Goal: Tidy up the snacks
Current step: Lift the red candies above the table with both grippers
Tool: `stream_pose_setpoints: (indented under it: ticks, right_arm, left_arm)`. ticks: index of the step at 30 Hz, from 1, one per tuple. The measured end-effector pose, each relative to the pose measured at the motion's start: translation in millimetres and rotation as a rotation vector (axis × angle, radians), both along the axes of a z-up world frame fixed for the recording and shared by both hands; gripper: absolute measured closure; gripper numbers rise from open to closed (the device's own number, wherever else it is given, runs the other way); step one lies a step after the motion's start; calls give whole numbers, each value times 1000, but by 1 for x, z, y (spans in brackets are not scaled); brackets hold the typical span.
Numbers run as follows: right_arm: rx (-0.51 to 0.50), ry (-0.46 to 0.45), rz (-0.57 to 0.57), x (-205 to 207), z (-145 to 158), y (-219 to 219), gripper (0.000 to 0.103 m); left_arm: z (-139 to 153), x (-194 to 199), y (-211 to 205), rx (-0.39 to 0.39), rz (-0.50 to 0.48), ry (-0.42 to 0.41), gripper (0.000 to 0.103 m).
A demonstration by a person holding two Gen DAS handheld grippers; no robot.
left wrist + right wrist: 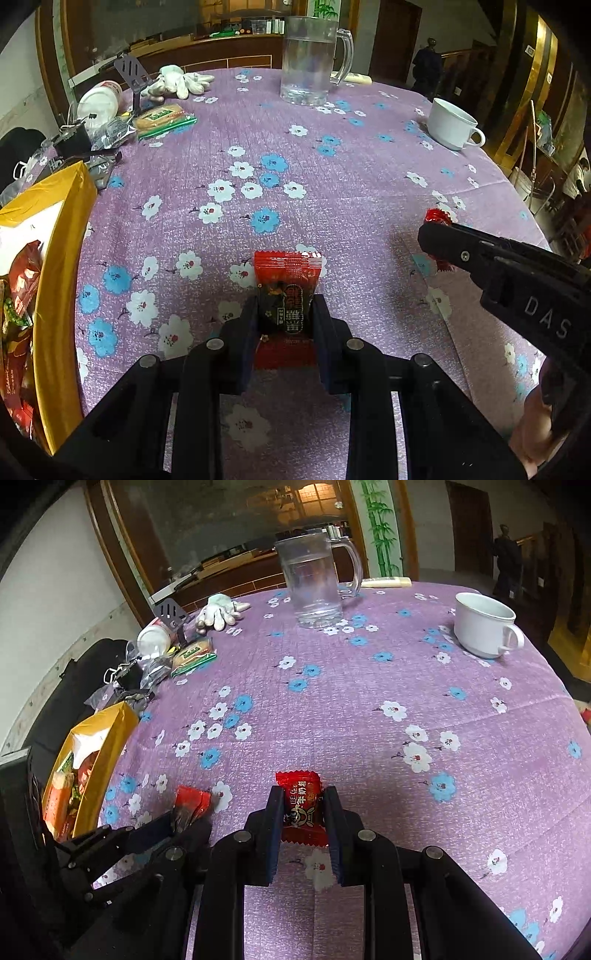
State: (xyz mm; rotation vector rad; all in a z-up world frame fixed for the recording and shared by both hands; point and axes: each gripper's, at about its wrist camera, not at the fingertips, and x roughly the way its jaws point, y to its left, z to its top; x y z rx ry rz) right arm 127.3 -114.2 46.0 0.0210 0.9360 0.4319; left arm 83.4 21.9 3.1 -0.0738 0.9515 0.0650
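Note:
My left gripper (285, 310) is shut on a red and black snack packet (286, 291), held just above the purple flowered tablecloth. It also shows in the right wrist view (192, 806), at the lower left. My right gripper (303, 805) is shut on a small red candy packet (301, 801). In the left wrist view the right gripper (439, 236) comes in from the right with the red candy (437, 216) sticking out. A yellow box (62, 266) holding several snack packets lies at the left edge; it also shows in the right wrist view (107, 738).
A glass pitcher (308, 62) and a white cup (452, 123) stand at the far side. White gloves (177, 83), a white jar (98, 101), a green biscuit pack (162, 118) and dark clutter lie at the far left. The table edge curves away on the right.

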Motion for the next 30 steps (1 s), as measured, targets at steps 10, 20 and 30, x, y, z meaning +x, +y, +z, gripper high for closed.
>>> stream_pose_setpoints:
  ticks: [10,20,30]
  right_arm:
    - [-10,13,4,1,-5,2,80]
    - [-10,8,5,0,-6,3,80]
    - [6,-21,17,-5,1,4,80]
  left_arm:
    - [3,-3,1,13,-3,-28,79]
    - [10,-8,-2,56,2,-73,79]
    - [17,-11,-4,96,12,-118,79]
